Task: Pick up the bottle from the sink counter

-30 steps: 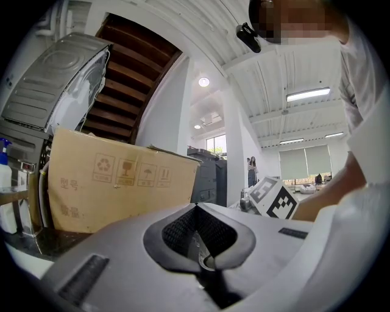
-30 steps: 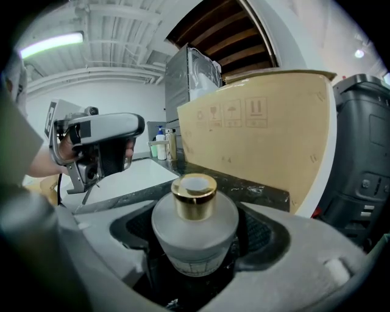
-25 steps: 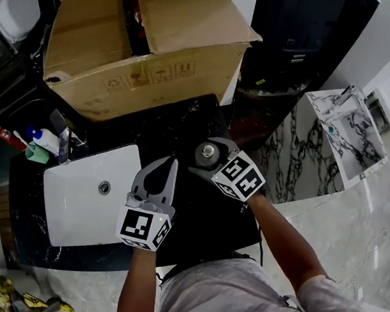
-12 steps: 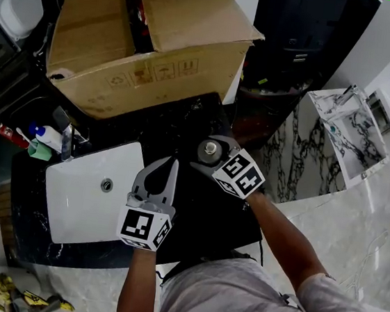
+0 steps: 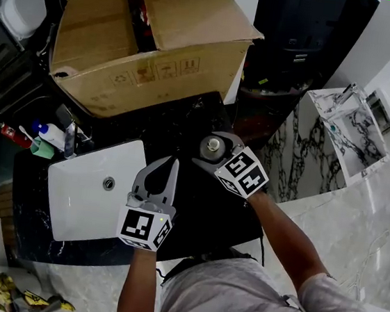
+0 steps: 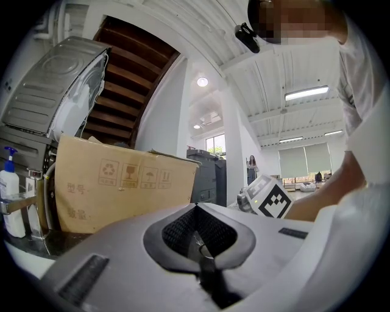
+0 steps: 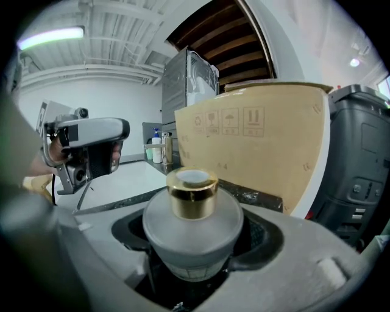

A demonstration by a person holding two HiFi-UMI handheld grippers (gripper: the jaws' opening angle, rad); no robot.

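Right claw is clamped on the bottle. The frosted body sits deep in the cut-out between its jaws, and the gold cap stands upright above them. The bottle appears to rest on the black counter directly under the claw, so I judge the step in hand to be the lift.

The body is round, smooth and wider than the neck, so it could slip or twist in the pads. Hold the squeeze firm and even. Raise it straight up with the cap vertical, and do not tilt until the base is clear of the counter.

Just to this claw's left, the left claw hangs with its jaws together on nothing. It is near enough to bump, so leave it put or draw it aside.

Farther left lies the white sink. Beyond the claw, well apart, stands the cardboard box. A vertical lift stays away from both. Whether the bottle holds liquid cannot be told, so go slowly.
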